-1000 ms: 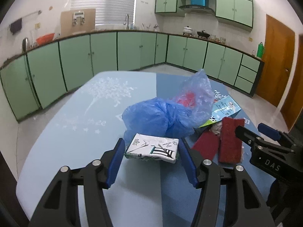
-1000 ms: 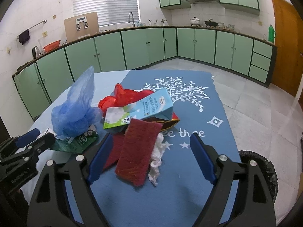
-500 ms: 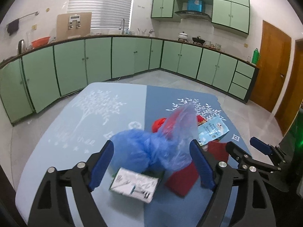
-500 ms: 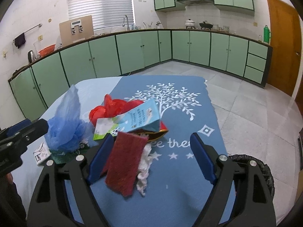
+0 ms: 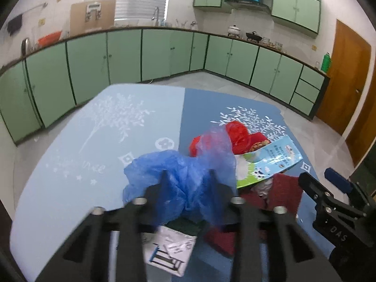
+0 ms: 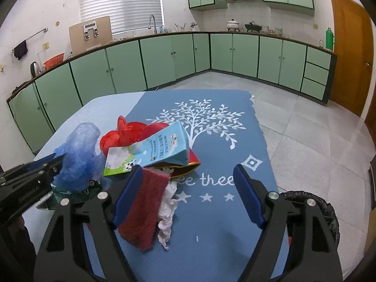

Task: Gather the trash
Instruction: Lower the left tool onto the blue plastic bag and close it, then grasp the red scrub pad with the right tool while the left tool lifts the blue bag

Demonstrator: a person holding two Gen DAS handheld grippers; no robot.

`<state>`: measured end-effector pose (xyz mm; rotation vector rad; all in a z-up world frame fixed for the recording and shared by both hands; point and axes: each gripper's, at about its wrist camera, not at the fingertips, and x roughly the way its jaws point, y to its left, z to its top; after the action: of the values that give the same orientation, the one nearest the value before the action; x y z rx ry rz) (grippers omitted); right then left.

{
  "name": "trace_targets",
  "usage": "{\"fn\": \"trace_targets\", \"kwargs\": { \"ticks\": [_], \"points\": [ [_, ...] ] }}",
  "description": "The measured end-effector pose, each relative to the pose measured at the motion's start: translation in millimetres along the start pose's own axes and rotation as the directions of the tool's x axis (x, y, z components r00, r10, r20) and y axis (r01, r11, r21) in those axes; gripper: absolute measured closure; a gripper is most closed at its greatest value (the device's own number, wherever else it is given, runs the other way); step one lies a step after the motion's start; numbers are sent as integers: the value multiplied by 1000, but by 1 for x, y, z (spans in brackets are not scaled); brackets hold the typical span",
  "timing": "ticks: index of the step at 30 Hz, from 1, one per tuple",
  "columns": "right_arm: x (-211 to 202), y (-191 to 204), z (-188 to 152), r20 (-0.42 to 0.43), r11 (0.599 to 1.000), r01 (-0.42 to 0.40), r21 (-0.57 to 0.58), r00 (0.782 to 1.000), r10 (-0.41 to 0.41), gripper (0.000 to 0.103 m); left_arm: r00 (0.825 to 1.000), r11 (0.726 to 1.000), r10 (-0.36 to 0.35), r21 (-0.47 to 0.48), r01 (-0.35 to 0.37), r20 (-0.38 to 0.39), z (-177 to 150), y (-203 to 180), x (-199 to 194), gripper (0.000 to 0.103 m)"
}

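Observation:
A heap of trash lies on the blue table point(image 5: 94, 141). A crumpled blue plastic bag point(image 5: 152, 164) sits at its near left. My left gripper point(image 5: 188, 181) has its jaws closing, and the bag is bunched between the pads. A small white carton point(image 5: 171, 251) lies under that gripper. Behind are a red bag point(image 5: 237, 136) and a blue-and-green milk carton point(image 6: 159, 152). My right gripper point(image 6: 188, 195) stands wide, its jaws closing slightly. A dark red scouring pad point(image 6: 143, 209) and a white tissue point(image 6: 168, 202) lie between them, untouched by the right finger.
A green packet point(image 6: 77, 193) lies under the blue bag. A black-lined bin point(image 6: 312, 202) stands off the table's right edge. Green kitchen cabinets point(image 6: 164, 58) ring the room, and a wooden door point(image 6: 350, 47) is at the right.
My left gripper let go of the small white carton, moved forward over it and narrowed onto the blue bag. The right gripper stayed in place, its jaws barely narrower.

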<state>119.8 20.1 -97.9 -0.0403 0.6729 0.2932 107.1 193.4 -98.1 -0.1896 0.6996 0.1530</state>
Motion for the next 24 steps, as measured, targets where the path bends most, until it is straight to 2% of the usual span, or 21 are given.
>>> {"fn": "trace_targets", "kwargs": {
  "ticks": [4,11,13,15,24],
  "points": [
    [6,8,-4,-26,1000,-18,-8,1000,17,32,1000,1000,9,-5,-9,16,-4,9,-3,91],
    [12,28,-7,-48,999,-40,-34,998,38,35,1000,1000,4,-21,-4,19,-5,20,-7,93],
    [16,31,-6,-58,998,-41,-45,998,39,43,1000,1000,3,-23,-3,20,-5,22,-7,93],
    [20,32,-5,-82,997,-61,-48,995,57,60,1000,1000,0,-29,1,20,-5,24,-8,93],
    [-3,26,3,-36,991,-126,-32,991,125,61,998,999,-12,-30,14,54,-2,21,-19,94]
  ]
}}
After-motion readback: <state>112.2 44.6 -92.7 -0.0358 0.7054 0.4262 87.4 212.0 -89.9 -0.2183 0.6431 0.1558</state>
